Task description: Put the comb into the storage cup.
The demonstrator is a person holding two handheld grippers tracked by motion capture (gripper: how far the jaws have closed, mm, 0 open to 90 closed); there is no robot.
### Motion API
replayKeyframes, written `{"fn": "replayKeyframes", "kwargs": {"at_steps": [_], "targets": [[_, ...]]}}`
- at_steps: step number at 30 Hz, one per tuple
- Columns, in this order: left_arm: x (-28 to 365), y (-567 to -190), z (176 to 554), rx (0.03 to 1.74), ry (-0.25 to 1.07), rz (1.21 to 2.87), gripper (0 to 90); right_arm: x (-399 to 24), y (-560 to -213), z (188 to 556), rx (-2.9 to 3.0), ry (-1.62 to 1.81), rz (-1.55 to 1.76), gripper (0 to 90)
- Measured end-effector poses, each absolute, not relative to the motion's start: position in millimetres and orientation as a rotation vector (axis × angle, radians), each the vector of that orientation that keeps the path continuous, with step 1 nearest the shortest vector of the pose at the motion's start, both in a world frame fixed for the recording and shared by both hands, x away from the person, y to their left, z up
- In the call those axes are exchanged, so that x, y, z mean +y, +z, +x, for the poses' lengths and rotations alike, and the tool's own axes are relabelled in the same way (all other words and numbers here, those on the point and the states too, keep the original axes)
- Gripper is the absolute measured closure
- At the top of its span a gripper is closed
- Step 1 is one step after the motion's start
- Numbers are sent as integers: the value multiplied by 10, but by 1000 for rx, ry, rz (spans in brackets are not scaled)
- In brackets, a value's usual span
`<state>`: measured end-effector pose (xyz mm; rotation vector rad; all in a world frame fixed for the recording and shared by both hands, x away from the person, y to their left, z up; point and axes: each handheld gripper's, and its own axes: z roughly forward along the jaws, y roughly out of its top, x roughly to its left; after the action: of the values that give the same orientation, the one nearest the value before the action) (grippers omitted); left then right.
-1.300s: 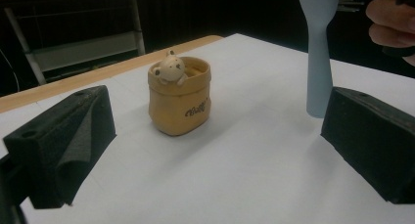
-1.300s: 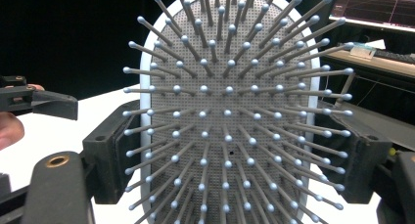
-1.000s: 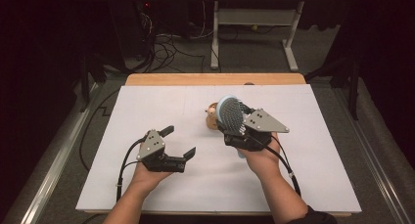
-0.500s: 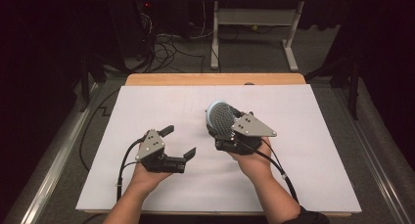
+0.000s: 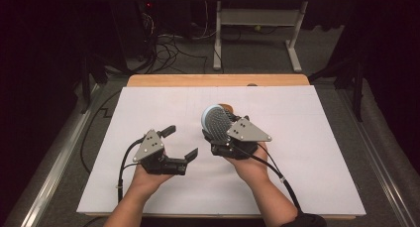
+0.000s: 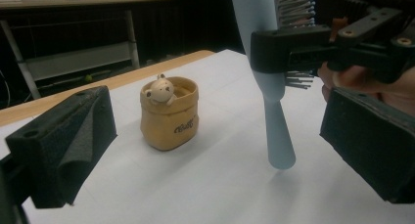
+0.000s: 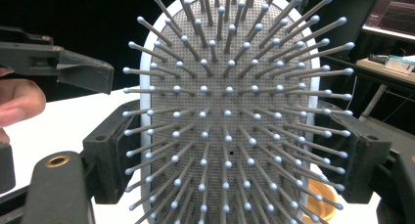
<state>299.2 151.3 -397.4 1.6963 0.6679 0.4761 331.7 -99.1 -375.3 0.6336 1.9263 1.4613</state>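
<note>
My right gripper (image 5: 221, 139) is shut on a light blue hairbrush (image 5: 216, 121), its jaws clamped on the two sides of the head. In the right gripper view the grey bristle pad (image 7: 230, 136) faces the camera. The handle (image 6: 277, 131) hangs down, its tip just above the white table cover. A small tan pot with a bear figure (image 6: 169, 114) stands on the table behind the brush; in the high view its rim (image 5: 228, 108) peeks past the brush head. My left gripper (image 5: 181, 141) rests left of the brush, open, with nothing between its jaws (image 6: 215, 150).
A white sheet (image 5: 307, 138) covers the table, with a wooden strip (image 5: 218, 80) along the far edge. Beyond it stand a desk frame (image 5: 257, 28) and loose cables (image 5: 168, 43) on the dark floor. A cable (image 5: 270, 165) trails from the right gripper.
My right gripper has carried the brush to the left and a little nearer, so it now covers most of the tan pot. The left gripper has stayed put.
</note>
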Motion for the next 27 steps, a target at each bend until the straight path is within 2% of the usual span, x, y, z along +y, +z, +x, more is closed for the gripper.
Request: {"fn": "replayKeyframes", "kwargs": {"at_steps": [27], "targets": [[1549, -3792, 2938, 661, 476, 1648, 22, -734, -3876, 3206, 1966, 1469, 549, 206]]}}
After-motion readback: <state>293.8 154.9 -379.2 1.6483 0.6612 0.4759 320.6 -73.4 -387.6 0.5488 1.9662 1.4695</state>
